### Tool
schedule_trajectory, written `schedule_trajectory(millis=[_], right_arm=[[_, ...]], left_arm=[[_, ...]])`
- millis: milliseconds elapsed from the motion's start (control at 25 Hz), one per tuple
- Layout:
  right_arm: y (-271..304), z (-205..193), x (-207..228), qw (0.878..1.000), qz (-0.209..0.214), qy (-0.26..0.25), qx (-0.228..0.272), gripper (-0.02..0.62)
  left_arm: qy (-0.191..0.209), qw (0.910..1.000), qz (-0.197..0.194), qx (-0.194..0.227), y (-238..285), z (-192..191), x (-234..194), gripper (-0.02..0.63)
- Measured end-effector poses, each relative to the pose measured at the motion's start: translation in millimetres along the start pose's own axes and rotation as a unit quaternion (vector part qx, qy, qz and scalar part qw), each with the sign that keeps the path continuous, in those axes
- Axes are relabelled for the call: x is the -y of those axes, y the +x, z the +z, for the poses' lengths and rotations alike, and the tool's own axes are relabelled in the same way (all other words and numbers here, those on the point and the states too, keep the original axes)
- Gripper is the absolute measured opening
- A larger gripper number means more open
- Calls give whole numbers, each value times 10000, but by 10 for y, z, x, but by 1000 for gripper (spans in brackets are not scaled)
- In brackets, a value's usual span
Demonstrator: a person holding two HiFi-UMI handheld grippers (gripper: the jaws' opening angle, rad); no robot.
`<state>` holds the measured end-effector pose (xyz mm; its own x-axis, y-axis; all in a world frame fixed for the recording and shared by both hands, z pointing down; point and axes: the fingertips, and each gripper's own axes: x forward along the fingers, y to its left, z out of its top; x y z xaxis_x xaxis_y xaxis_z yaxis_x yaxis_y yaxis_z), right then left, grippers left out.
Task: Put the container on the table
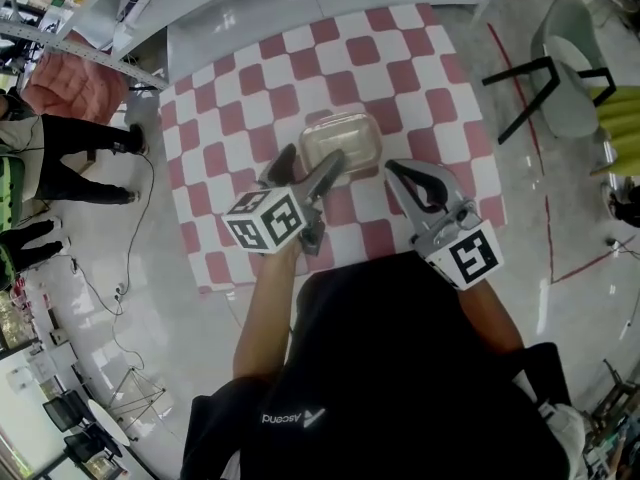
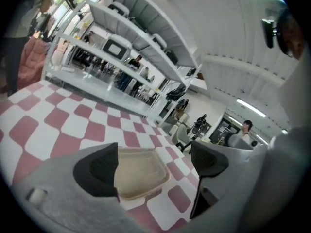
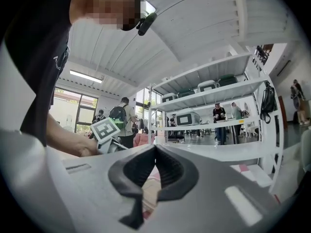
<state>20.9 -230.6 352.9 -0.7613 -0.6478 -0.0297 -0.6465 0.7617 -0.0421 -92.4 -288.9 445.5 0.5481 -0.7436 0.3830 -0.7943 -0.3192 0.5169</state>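
A shallow, beige, see-through container (image 1: pixel 341 140) with its lid on rests flat on the red-and-white checkered table (image 1: pixel 240 98). My left gripper (image 1: pixel 310 164) hovers just above the container's near-left edge, jaws wide open with nothing gripped. In the left gripper view the container (image 2: pixel 139 171) lies on the table (image 2: pixel 58 125) below the gap of my left gripper (image 2: pixel 155 163), clear of both pads. My right gripper (image 1: pixel 398 171) hangs near the container's right corner, shut and empty. In the right gripper view, the tips of my right gripper (image 3: pixel 155 148) meet.
A light green chair (image 1: pixel 568 80) on black legs stands on the floor to the table's right. A person's legs (image 1: pixel 75 143) and a pink jacket are at the far left. White shelving (image 2: pixel 121 47) with bins runs behind the table. Several people stand further back.
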Motion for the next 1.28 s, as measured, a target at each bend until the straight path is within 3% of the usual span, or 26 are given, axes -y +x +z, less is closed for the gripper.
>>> schedule_trajectory(millis=[120, 200, 240, 320, 440, 560, 640, 1280], right_arm=[[18, 69, -89, 9998, 121, 124, 102, 3], [24, 109, -145, 9995, 208, 135, 178, 3], [26, 121, -171, 9994, 253, 116, 201, 3], [30, 139, -219, 9992, 335, 82, 216, 3], [37, 175, -270, 9989, 397, 90, 251, 3], [32, 192, -299, 9988, 400, 61, 261, 3], [25, 193, -310, 9990, 367, -14, 243, 3], [54, 125, -371, 9998, 207, -53, 41, 3]], left_arm=[[764, 9936, -508, 661, -227, 195, 380, 475], [1163, 9856, -720, 997, -379, 259, 565, 422], [1316, 9815, -793, 1145, -452, 283, 637, 361], [1583, 9737, -868, 1387, -583, 331, 759, 142], [2108, 9598, -907, 1614, -709, 350, 915, 24], [2660, 9440, -896, 1734, -769, 301, 1042, 11], [2766, 9398, -875, 1806, -796, 286, 1070, 11], [2497, 9443, -1007, 1892, -797, 299, 1033, 11]])
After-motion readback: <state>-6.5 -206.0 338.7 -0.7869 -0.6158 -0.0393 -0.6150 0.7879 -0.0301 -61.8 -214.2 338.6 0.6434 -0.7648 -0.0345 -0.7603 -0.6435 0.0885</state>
